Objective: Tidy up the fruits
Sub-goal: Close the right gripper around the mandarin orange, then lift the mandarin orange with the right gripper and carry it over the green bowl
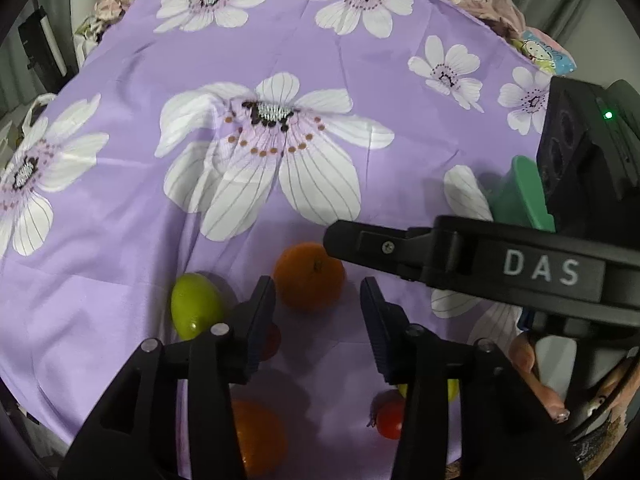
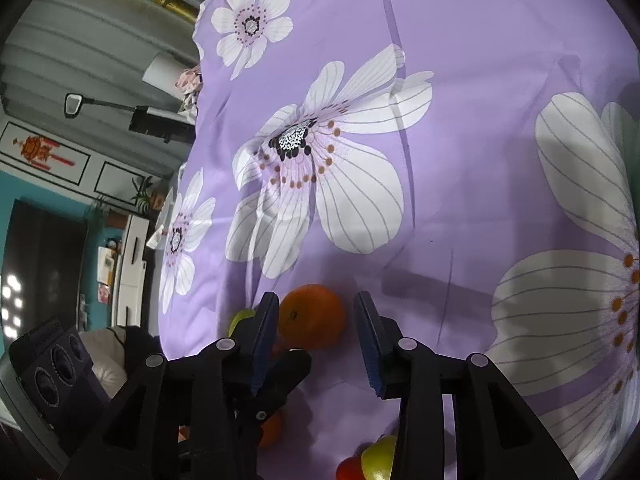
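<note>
My left gripper (image 1: 318, 304) released, jaws apart, orange (image 1: 309, 276) resting on the purple floral cloth (image 1: 360, 80) just beyond them, stem end facing up, green oval fruit (image 1: 195, 305) beside, long axis upright, my right gripper (image 2: 316, 320) likewise unclenched.

My left gripper (image 1: 318, 292) points steeply downward, its two dark fingers (image 1: 262, 312) standing apart with nothing pressed between the pads. My right gripper (image 2: 316, 320) is pitched down likewise, jaws parted and gripping nothing; in the left wrist view its black body reaches in from the right edge, finger (image 1: 360, 242) aimed leftward. Below it, my fingertips (image 1: 558, 414) curl around the handle.
</note>
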{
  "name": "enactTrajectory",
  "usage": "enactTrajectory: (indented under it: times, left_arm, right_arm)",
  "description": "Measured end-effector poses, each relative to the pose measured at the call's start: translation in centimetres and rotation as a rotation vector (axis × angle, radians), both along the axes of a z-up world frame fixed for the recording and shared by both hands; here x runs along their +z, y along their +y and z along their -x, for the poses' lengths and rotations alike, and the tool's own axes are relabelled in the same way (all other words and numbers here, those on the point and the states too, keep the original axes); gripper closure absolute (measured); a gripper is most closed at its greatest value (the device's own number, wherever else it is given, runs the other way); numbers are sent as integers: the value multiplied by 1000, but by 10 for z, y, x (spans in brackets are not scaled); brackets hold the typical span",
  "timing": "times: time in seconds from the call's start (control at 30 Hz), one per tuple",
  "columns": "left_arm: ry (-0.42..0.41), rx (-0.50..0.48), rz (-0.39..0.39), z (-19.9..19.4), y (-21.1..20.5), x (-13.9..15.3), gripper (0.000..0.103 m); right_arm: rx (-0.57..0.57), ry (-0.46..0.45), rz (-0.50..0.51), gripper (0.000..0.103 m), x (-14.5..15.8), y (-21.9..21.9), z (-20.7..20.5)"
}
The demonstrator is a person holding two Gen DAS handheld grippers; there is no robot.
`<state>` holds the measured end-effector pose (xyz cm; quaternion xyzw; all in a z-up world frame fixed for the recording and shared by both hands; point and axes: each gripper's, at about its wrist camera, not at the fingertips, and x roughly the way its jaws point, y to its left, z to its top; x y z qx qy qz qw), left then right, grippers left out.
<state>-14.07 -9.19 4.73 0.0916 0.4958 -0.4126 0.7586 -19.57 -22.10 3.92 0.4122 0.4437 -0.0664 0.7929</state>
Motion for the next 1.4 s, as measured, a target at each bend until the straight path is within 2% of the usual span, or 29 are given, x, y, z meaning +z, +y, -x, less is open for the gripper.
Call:
enactTrajectory:
  times: [0.27,0.83,1.13,1.4]
  left_arm:
    - [32,12,-9,-4,-4,-9,59]
    - [47,54,11,-9,-1,-14,60]
    - [-19,31,96,5,1,7,60]
    - [-97,5,173,26,-4,43,61]
  right_arm:
    - [31,42,-9,60,-15,8,-12]
    - [44,13,-35,60,-21,13,-13]
    - [14,-44,56,60,9,16,0]
    - [-12,-106,159,60,47,18,15]
